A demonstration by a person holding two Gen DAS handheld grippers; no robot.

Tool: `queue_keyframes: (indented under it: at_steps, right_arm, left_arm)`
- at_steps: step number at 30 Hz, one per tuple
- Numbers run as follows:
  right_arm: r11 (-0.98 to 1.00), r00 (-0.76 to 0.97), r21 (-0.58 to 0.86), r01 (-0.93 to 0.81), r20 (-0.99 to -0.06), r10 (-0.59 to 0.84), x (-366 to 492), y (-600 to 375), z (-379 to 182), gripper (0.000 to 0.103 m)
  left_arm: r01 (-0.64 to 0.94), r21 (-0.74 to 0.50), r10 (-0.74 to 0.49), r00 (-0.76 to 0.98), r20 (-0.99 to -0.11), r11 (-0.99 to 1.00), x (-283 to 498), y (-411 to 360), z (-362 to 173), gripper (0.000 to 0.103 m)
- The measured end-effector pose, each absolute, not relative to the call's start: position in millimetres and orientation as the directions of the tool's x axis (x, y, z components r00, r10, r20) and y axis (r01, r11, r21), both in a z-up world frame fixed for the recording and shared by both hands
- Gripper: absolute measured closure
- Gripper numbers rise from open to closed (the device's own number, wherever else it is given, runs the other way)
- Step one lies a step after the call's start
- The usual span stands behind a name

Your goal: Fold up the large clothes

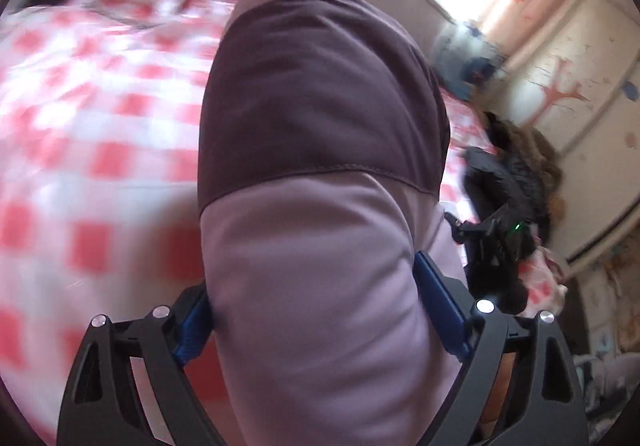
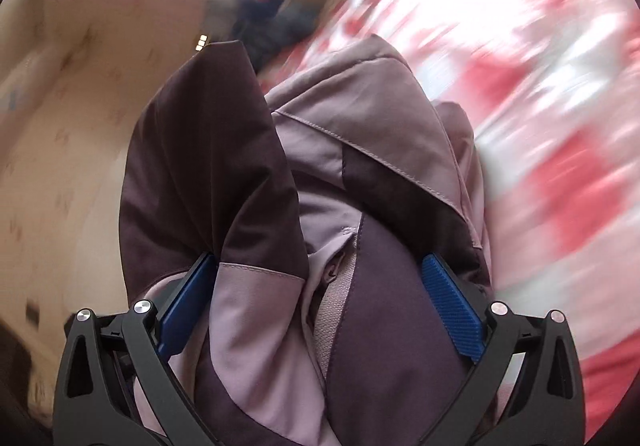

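Observation:
A large mauve and dark purple jacket (image 1: 320, 149) fills the middle of the left wrist view, held up over a bed with a red and white checked cover (image 1: 100, 105). My left gripper (image 1: 316, 294) is shut on a thick fold of the jacket, blue pads on both sides of it. In the right wrist view my right gripper (image 2: 320, 286) is shut on another bunched part of the jacket (image 2: 360, 165), with its blue pads (image 2: 452, 306) pressed against the fabric. The right gripper also shows at the right in the left wrist view (image 1: 496, 242).
The checked bed cover (image 2: 540, 85) lies to the right in the right wrist view. A dark coat with a fur trim (image 1: 516, 173) lies on the bed's far side. Blue clothes (image 2: 264, 21) are heaped near the wall. A cream wardrobe (image 1: 580, 77) and a bright window stand behind.

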State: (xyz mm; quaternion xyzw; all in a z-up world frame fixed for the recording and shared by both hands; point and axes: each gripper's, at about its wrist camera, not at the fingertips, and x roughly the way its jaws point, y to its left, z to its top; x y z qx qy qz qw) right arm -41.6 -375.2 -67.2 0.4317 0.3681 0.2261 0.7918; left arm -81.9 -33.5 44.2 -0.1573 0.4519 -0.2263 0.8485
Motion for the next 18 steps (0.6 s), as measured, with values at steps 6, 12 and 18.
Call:
queue_keyframes:
  at_steps: [6,12,18]
  right_arm:
    - [0.608,0.634,0.793,-0.045,-0.447,0.631,-45.2,-333.6,-64.6,0.007]
    - [0.522,0.685,0.852,0.036,-0.401,0.608,-67.9,-361.7,-91.0,0.007]
    - [0.613,0.604,0.788,0.056,-0.516,0.608,-57.8,-369.1,-68.9,0.007]
  left_arm:
    - [-0.035,-0.613,-0.539,0.440,-0.719,0.789,-77.7,50.4,0.3,0.015]
    - [0.083,-0.462,-0.394,0.665,-0.634,0.883,-65.8,10.1,79.8,0.015]
    - [0.233,-0.026,-0.165,0.599,-0.784,0.972,-35.9,-93.5,38.3,0.011]
